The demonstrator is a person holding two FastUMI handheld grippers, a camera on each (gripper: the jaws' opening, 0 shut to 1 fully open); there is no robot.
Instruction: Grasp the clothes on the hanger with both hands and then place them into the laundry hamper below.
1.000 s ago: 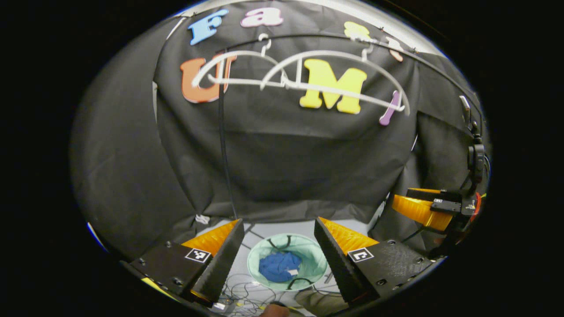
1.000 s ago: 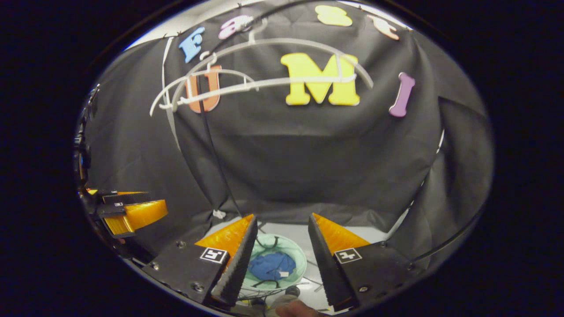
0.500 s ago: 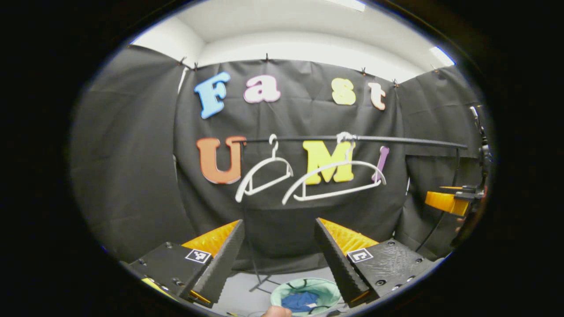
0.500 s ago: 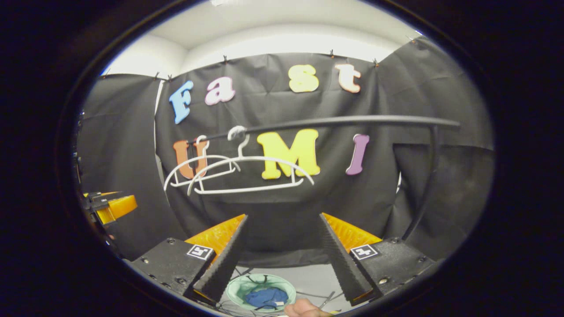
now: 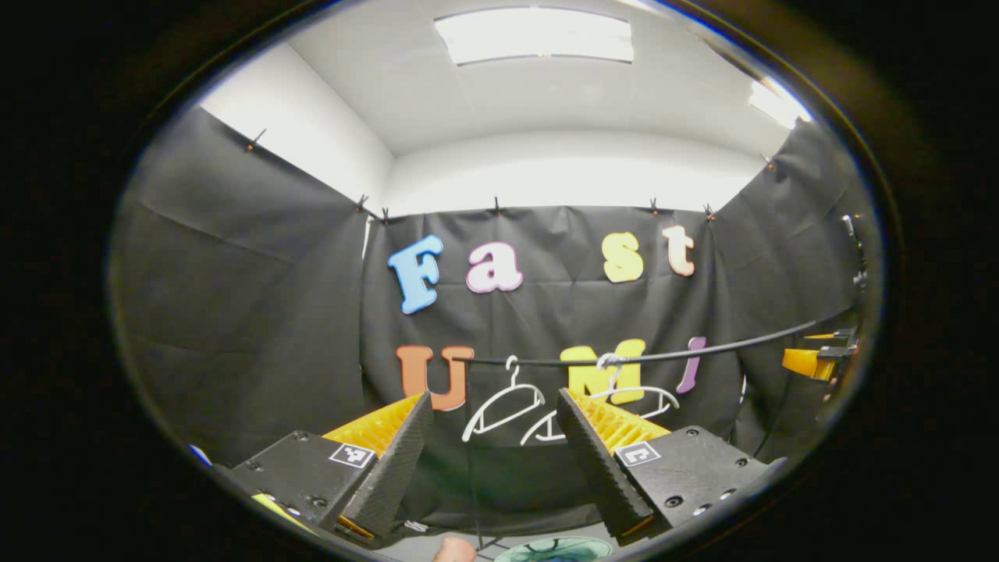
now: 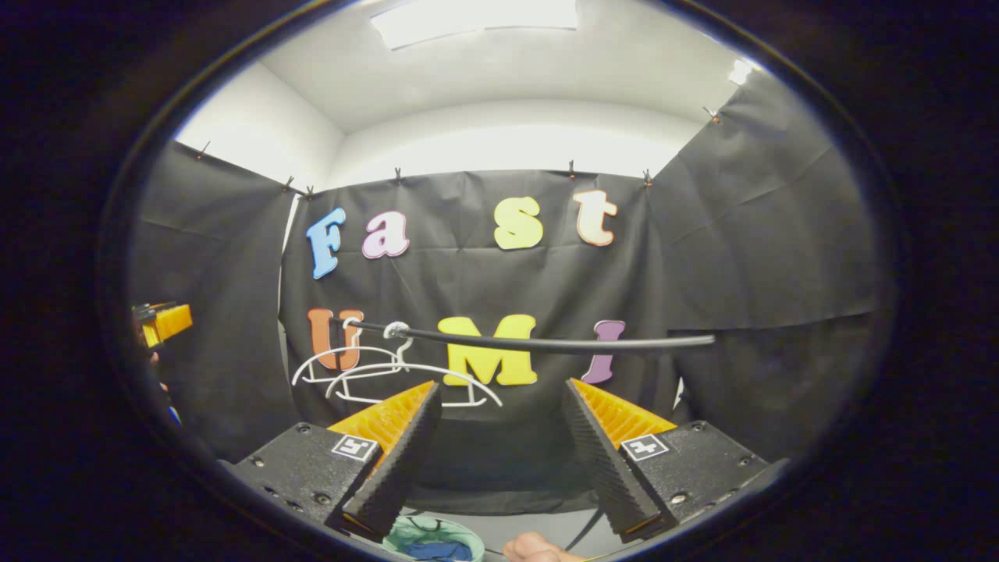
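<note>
Both the left gripper [image 5: 493, 437] and right gripper [image 6: 499, 425] are being held wide apart, gripping nothing. The blue clothes [image 6: 437, 553] are lying in the laundry hamper [image 6: 406, 537] below, with both hangers [image 6: 406, 381] bare. The placing step is being judged done; nothing more than pulling clear is being called for.

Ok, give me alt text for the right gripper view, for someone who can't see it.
The right tongs stand open and empty, facing two bare white hangers on a black rail. At the bottom edge sits a pale green hamper with blue cloth inside. The left tongs show at far left.
</note>
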